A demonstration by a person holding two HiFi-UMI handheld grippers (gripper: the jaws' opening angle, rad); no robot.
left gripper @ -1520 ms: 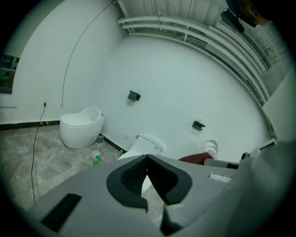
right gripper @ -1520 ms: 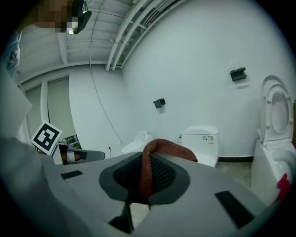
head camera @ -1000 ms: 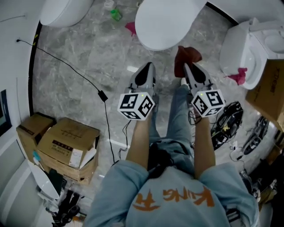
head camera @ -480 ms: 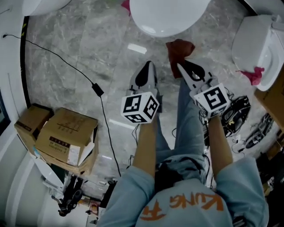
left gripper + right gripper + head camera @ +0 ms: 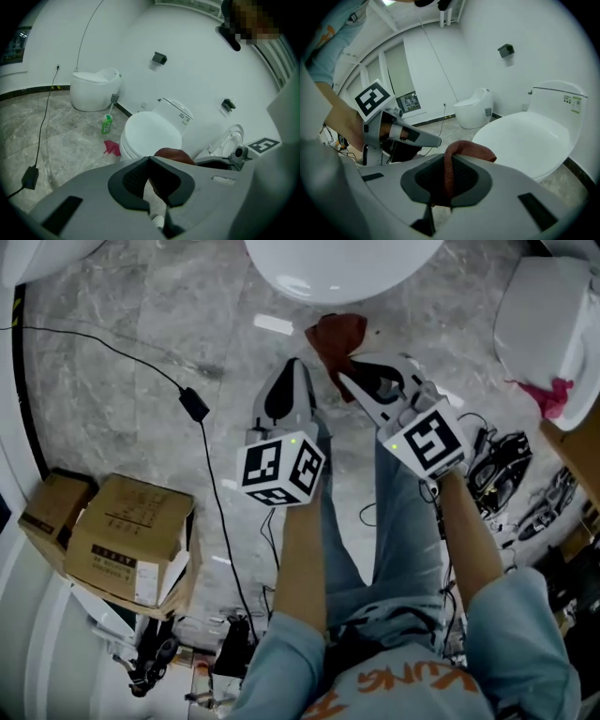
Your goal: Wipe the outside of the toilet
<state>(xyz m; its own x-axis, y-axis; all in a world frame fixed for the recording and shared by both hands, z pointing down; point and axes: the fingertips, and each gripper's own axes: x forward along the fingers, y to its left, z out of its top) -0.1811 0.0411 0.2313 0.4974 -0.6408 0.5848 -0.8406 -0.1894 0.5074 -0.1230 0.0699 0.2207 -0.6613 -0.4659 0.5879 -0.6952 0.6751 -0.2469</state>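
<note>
The right gripper (image 5: 354, 373) is pinching a dark red cloth (image 5: 336, 334) between its jaws. In the right gripper view the fabric is running up between the pads and flopping over the top toward 1 o'clock, so only a narrow fold is being clamped. The left gripper (image 5: 292, 371) is carrying nothing: in its own view the jaw tips are meeting, with no fabric between them. It is hanging just beside the right one, at its 9 o'clock.

The toilet (image 5: 342, 263) is lying at 12 o'clock in the head view with its lid down. The cloth is hovering near its front rim but is not yet touching it, so wiping appears not to have begun.

Several things could go wrong from here. With so little fabric in the grip, dragging it across porcelain could pull it free. If the loose end is folding back, the hard jaw tips rather than the cloth could be rubbing the glazed surface. The outer wall of the bowl is sitting lower than the lid, so a shallow reach would only be cleaning the top. A black cable (image 5: 192, 401) is trailing over the marble floor (image 5: 141, 334) at 10 o'clock, and stepping sideways around the bowl could snag it.
</note>
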